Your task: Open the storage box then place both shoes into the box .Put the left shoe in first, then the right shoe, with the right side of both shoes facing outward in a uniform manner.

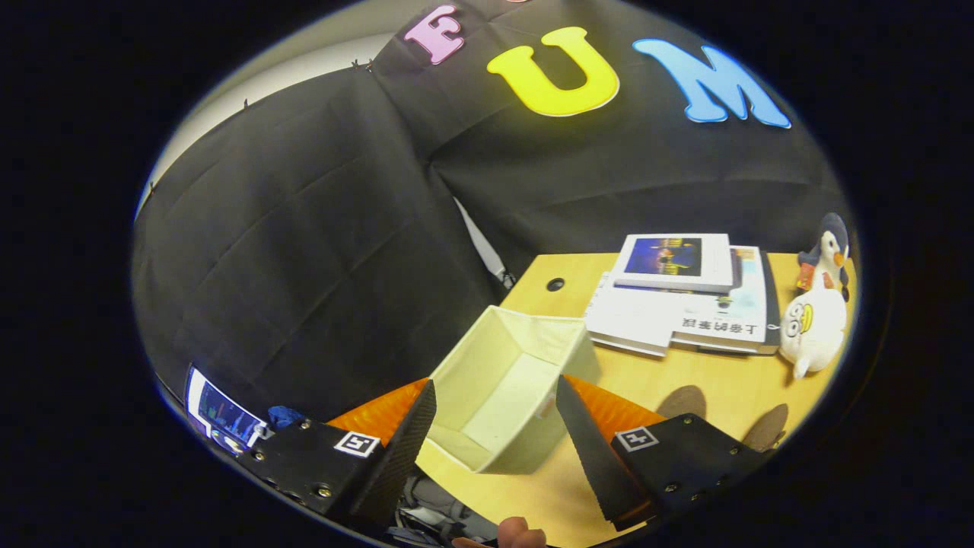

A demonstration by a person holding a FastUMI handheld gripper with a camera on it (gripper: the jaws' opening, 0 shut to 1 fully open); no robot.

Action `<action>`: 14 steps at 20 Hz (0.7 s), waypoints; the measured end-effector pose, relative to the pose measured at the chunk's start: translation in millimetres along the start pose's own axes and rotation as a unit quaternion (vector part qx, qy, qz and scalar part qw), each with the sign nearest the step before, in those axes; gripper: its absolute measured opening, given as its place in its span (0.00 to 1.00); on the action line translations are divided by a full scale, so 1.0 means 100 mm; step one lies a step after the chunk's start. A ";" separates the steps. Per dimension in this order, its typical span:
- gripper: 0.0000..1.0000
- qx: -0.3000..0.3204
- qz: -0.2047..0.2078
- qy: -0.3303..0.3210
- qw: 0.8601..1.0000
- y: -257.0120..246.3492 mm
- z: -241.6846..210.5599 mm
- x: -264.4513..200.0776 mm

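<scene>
Gripper (494,426): your fingers stand apart, gripping nothing | storage box (525,342): open and empty, centre of frame, just beyond your fingertips on the table (708,380) | shoes: none in it | progress: early, both shoes seemingly left.

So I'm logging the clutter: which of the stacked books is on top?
The smaller book with the dark picture cover; it lies atop the wider white book.
</scene>
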State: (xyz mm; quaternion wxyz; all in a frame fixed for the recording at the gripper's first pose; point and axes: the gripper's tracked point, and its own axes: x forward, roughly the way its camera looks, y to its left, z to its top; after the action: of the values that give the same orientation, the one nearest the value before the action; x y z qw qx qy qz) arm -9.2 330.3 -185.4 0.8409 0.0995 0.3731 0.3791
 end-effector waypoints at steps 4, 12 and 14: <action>0.97 0.005 -0.060 0.004 0.998 -0.59 -0.25 -0.18; 0.97 0.021 -0.170 0.046 0.984 -1.59 -1.00 -0.40; 0.96 0.034 -0.186 0.065 0.980 -1.76 -1.20 -0.39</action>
State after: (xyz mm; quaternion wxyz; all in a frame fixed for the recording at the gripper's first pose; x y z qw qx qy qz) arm -11.5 166.8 -326.7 0.8666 0.0323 0.4520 0.2089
